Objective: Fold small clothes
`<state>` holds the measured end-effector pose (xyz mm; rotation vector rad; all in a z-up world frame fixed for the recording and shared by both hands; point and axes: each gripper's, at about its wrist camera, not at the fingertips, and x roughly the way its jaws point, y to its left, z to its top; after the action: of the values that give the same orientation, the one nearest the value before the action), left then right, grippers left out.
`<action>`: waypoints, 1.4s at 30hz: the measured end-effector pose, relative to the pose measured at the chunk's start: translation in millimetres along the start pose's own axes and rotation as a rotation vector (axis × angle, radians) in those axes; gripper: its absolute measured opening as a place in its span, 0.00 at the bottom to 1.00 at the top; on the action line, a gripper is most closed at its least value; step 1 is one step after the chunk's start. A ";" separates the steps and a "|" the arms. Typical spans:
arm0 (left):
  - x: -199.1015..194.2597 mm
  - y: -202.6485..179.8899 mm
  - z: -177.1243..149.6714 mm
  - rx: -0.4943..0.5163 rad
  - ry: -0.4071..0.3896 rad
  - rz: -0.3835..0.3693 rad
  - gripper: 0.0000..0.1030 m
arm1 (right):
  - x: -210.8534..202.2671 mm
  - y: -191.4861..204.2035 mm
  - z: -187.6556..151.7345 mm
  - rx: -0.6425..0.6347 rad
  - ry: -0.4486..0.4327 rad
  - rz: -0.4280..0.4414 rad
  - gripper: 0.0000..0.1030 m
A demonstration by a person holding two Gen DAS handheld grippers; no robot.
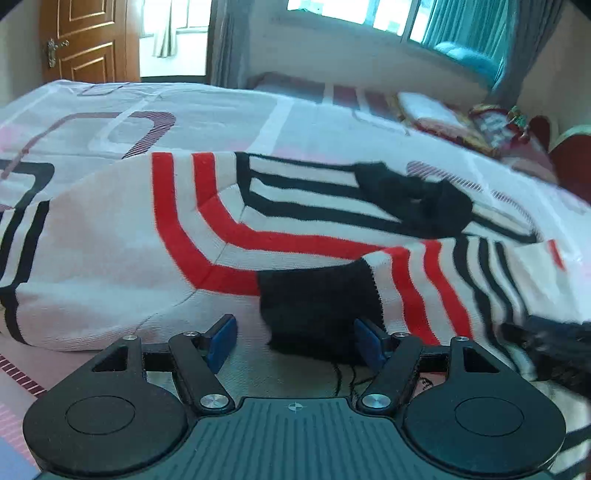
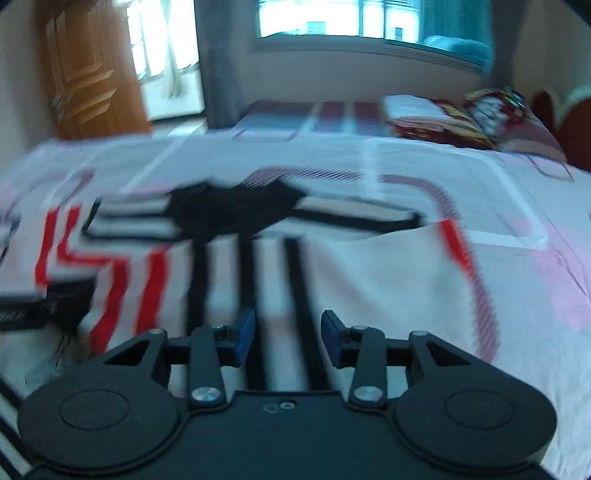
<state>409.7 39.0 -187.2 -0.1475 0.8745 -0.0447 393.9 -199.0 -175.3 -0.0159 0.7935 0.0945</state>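
A small white knit sweater (image 1: 122, 258) with red and black stripes lies on the bed; it also fills the middle of the right wrist view (image 2: 369, 280). Its black collar (image 1: 413, 199) lies at the far side. A black sleeve cuff (image 1: 314, 306) is folded over the body, just ahead of my left gripper (image 1: 295, 343), which is open with the cuff between its blue pads. My right gripper (image 2: 288, 339) is open and empty, low over the black-striped part of the sweater. The right wrist view is blurred by motion.
The bed (image 1: 207, 114) has a pink and white patterned sheet. Red patterned pillows (image 2: 461, 118) lie at the far right by a red headboard (image 1: 569, 162). A wooden door (image 1: 88, 40) and a window (image 2: 332, 18) are behind the bed.
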 end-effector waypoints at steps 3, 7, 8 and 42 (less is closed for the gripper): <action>-21.2 21.3 1.4 -0.069 -0.028 -0.010 0.68 | 1.9 17.1 -6.2 -0.026 0.027 -0.027 0.41; -43.4 66.0 -1.9 -0.151 -0.024 0.013 0.68 | -13.0 36.1 -0.8 0.006 0.005 0.043 0.40; -45.4 77.8 -3.3 -0.172 -0.013 0.019 0.68 | -14.3 48.7 0.3 -0.017 -0.002 0.052 0.40; -36.9 354.8 -38.2 -0.909 -0.196 0.048 0.07 | 16.2 182.8 -8.9 -0.078 0.015 0.036 0.78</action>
<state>349.2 389.3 -235.5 -0.9640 0.6482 0.4128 382.3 -16.2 -189.2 -0.0762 0.8052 0.1599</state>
